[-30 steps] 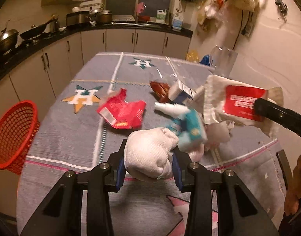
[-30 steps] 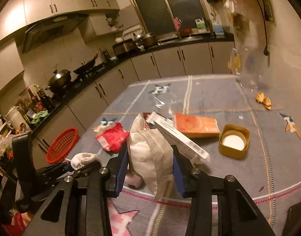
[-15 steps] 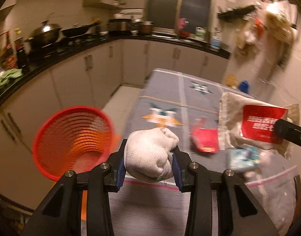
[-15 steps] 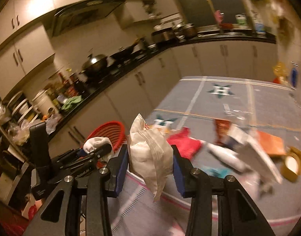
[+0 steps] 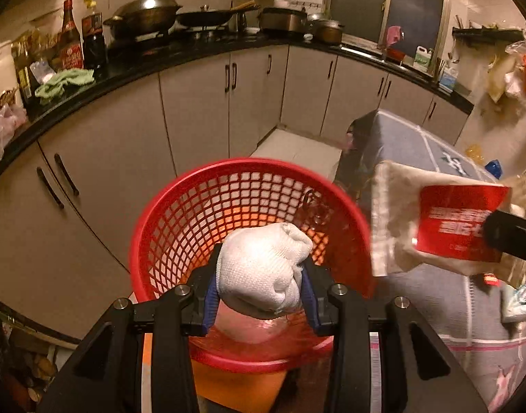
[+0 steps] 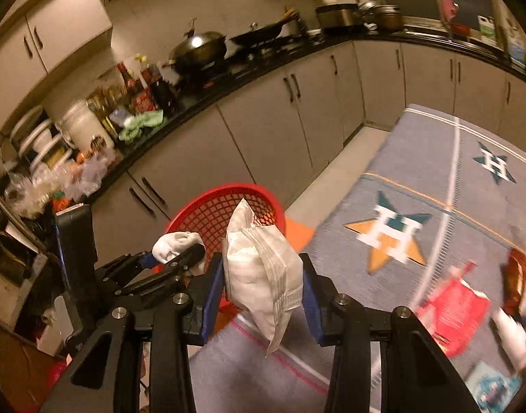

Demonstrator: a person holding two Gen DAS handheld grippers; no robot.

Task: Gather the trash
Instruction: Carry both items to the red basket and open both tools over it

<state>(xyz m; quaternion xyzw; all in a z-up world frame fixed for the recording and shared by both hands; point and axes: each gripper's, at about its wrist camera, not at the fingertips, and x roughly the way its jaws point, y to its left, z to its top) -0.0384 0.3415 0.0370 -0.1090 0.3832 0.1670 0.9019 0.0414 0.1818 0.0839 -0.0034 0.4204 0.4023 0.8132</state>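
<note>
My left gripper is shut on a balled white cloth and hangs right over the mouth of the red mesh basket. From the right wrist view the same cloth shows at the basket's near rim. My right gripper is shut on a white plastic snack bag, just right of the basket and above the table's edge. In the left wrist view that bag shows a red label and hangs beside the basket.
Grey tablecloth with star marks carries more trash: a red wrapper, a brown packet, a teal pack. Kitchen cabinets and a counter with a wok stand behind the basket. An orange stool holds the basket.
Both grippers have swung left from the table toward the red basket, still holding cloth and bag. The basket has come from the far left edge to directly under the left gripper.
</note>
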